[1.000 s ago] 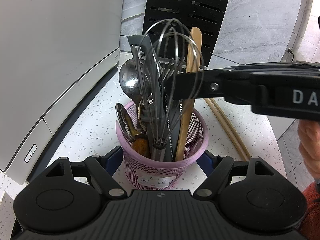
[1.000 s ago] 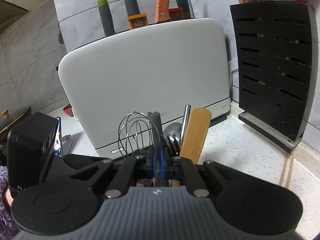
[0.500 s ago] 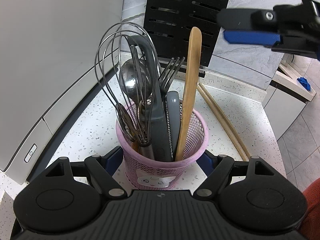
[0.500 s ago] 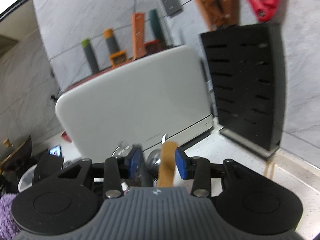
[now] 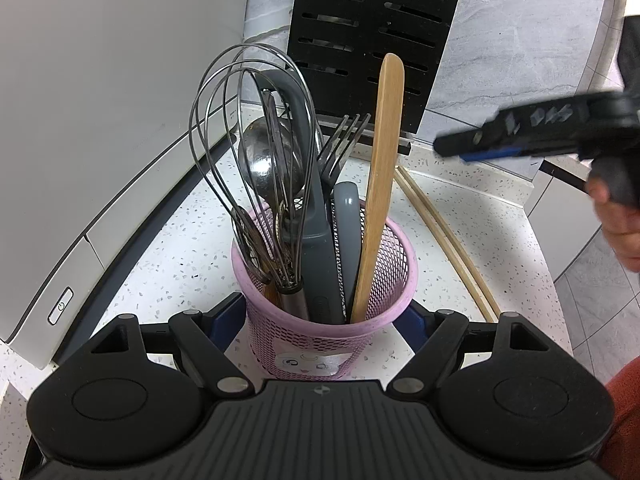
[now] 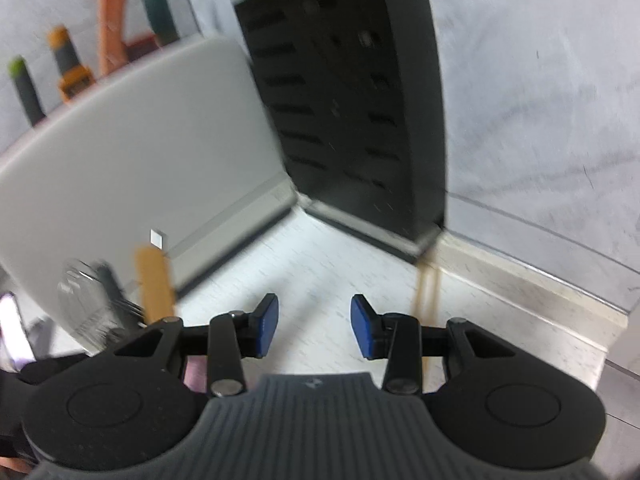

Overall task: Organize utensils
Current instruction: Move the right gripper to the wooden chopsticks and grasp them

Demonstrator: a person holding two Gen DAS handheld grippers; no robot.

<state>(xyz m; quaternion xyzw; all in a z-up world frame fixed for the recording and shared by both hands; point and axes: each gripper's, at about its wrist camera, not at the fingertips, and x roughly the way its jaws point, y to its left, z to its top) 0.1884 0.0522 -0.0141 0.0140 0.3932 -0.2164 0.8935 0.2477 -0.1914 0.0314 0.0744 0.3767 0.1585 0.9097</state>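
Left claw (image 5: 326,316) straddles the pink mesh cup (image 5: 326,332), blue pads against its sides at 9 and 3 o'clock; judged a steadying grip, so the cup cannot tip while utensils go in. Cup stands on the speckled table (image 5: 168,256), near the black slotted rack (image 5: 376,32) at 12 o'clock. Right claw (image 6: 314,326) is empty, jaws apart over bare table, having just been opening; likely freed for the next utensil. Count in cup: one whisk (image 5: 252,152), one wooden spatula (image 5: 382,168), one fork (image 5: 340,148), one steel ladle (image 5: 266,160), two grey handles; deeper items unclear. Two chopsticks (image 5: 444,236) lie at 2 o'clock, uncollected.
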